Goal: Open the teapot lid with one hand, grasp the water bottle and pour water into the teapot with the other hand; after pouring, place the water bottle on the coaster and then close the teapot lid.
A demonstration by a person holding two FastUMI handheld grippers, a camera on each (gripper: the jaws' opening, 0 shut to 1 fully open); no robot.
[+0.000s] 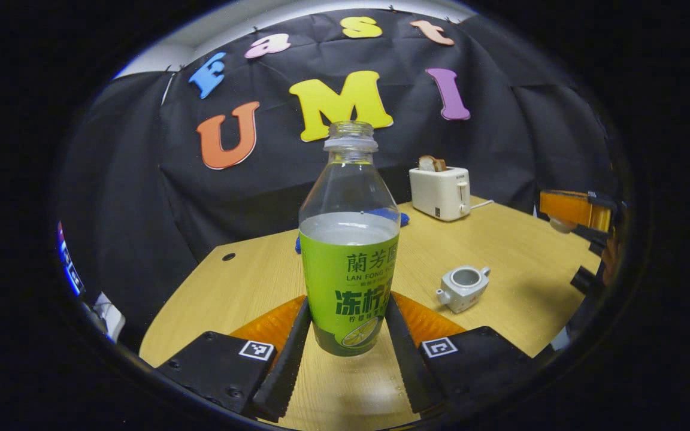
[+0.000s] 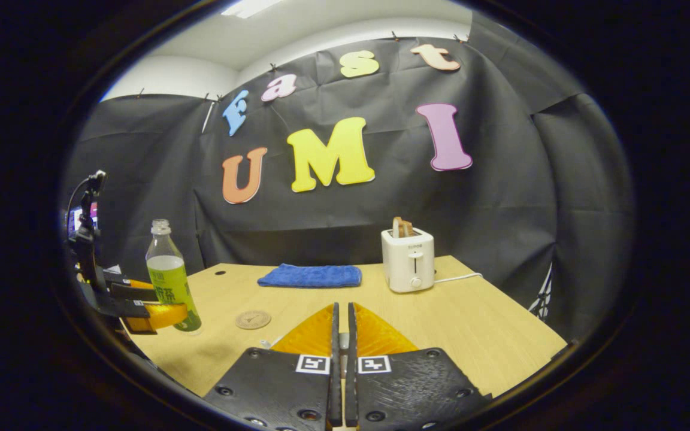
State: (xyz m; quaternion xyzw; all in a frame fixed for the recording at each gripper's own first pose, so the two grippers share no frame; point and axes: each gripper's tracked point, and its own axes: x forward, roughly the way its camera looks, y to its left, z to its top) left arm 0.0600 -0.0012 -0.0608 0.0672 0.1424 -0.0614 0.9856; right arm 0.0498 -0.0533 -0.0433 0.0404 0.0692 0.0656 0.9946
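Left hand-held gripper (image 1: 348,341) pinching water bottle (image 1: 349,263), standing upright on counter (image 1: 518,257). Teapot (image 1: 463,288) sitting lidless nearby. Right hand-held gripper (image 2: 341,335) pressing fingers nearly together; held item unclear. Coaster (image 2: 253,319) lying beside bottle.

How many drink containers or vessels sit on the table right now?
2: the water bottle stands between the left tongs, uncapped; the teapot, lid off, sits to its right. Others may be hidden.

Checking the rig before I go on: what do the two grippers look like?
Each gripper, left and right, has a black textured body bearing two square black-and-white tags, with translucent orange wedge pieces behind its two fingers. The left one's inner finger edges are serrated. In the right gripper view, a thin cable arcs above the left gripper.
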